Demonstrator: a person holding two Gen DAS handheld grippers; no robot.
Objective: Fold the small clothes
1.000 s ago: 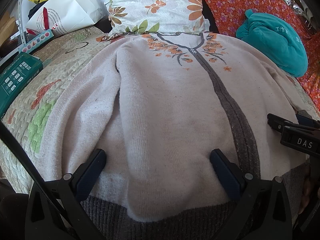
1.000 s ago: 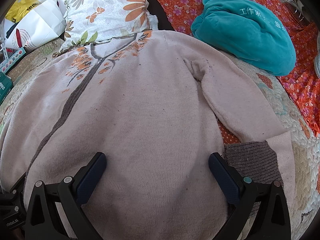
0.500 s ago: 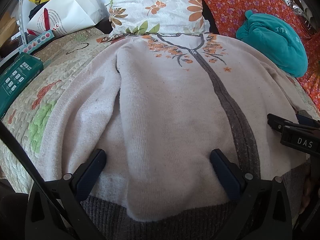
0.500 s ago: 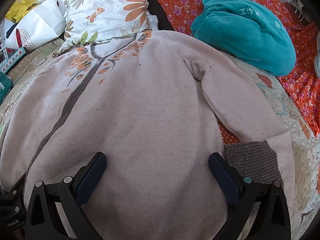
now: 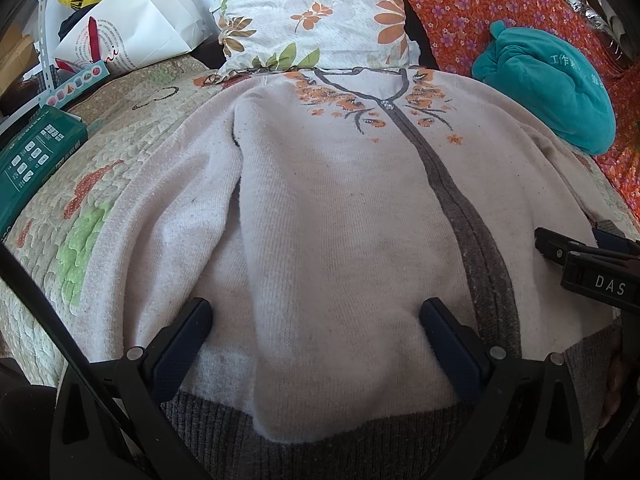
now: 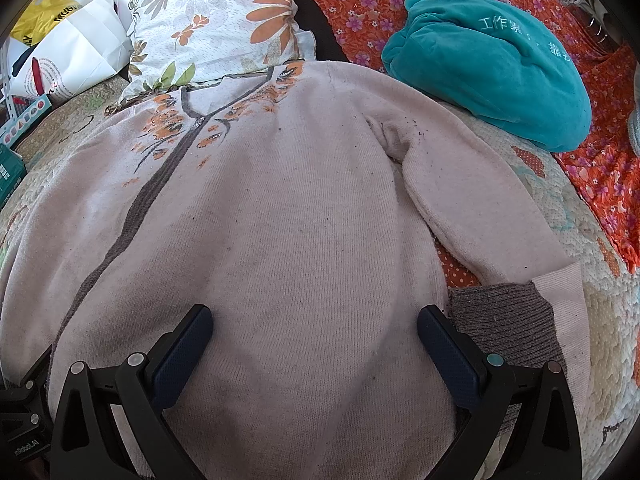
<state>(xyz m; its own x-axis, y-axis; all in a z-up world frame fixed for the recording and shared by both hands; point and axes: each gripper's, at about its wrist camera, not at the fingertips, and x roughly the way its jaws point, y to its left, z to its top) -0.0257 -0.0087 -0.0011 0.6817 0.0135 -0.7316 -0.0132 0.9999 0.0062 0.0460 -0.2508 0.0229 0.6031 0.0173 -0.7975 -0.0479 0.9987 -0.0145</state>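
Observation:
A pale pink knit cardigan [image 5: 340, 216] with a grey placket, grey ribbed hem and orange flower embroidery lies flat, front up, on a quilted bed; it also shows in the right wrist view [image 6: 288, 232]. My left gripper [image 5: 316, 316] is open, its fingers spread over the cardigan's lower left part just above the hem. My right gripper [image 6: 316, 316] is open over the lower right part; it also shows in the left wrist view [image 5: 580, 256]. The right sleeve [image 6: 472, 200] lies beside the body, its grey cuff [image 6: 504, 316] next to my right finger.
A floral pillow [image 5: 316, 12] lies beyond the collar. A teal garment bundle [image 6: 492, 68] sits on an orange flowered cloth [image 6: 360, 0] at the right. A white bag [image 5: 132, 28] and a green box [image 5: 36, 152] are at the left on the quilt [image 5: 80, 200].
The left wrist view has shifted slightly back from the cardigan. The right gripper and the cardigan have not visibly moved.

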